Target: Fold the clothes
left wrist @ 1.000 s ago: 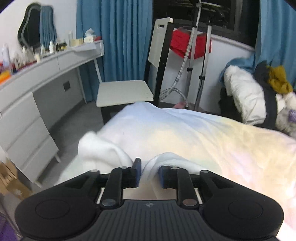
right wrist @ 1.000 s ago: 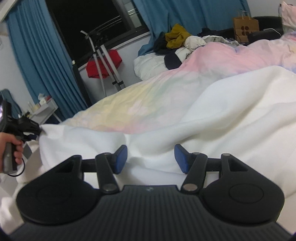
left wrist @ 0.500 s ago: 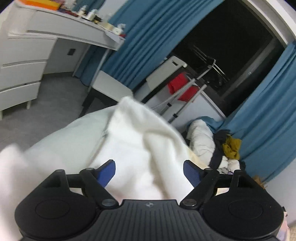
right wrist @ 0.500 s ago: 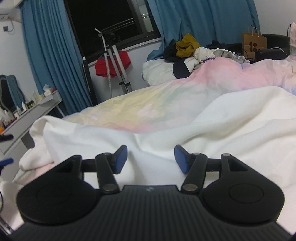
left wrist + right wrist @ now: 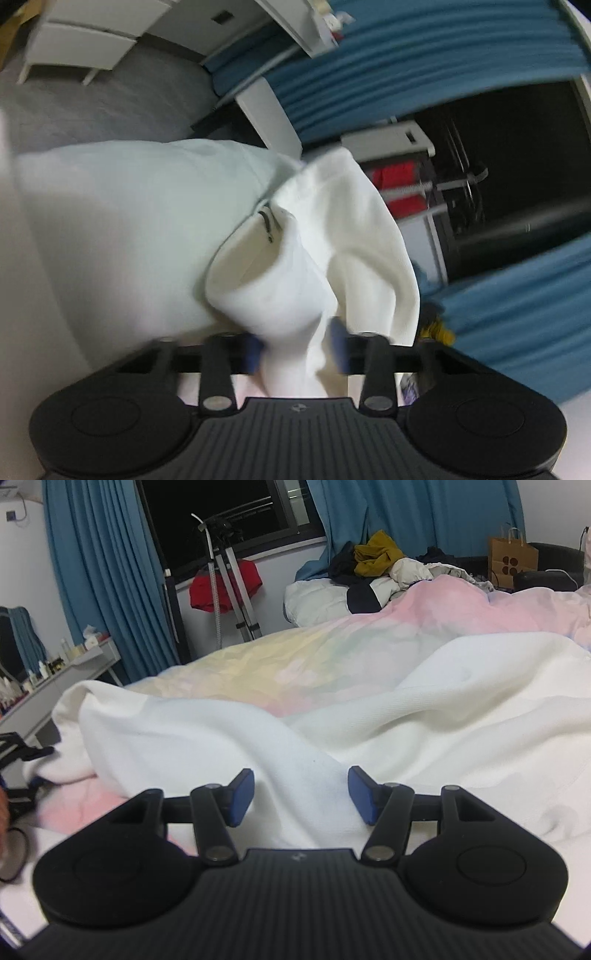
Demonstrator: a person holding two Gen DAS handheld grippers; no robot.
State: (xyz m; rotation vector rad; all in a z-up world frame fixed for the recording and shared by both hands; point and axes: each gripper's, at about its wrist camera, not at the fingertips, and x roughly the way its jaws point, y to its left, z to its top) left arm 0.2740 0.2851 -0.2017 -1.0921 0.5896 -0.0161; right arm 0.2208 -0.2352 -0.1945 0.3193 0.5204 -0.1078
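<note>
Cloth bunches between the closing jaws of the left gripper [image 5: 295, 347] — a fold of the white garment [image 5: 317, 236], pinched, likely to carry it over. The right gripper [image 5: 301, 794] hangs half open astride a ridge of it on the bed [image 5: 258, 657], pads not pressing. Only the right view shows the garment's full spread.

text: none readable | paper bag [image 5: 512, 559]: dark four-dot mark, no letters | gripper bodies: small logo, too small to read | bottles on desk: labels too small to read
</note>
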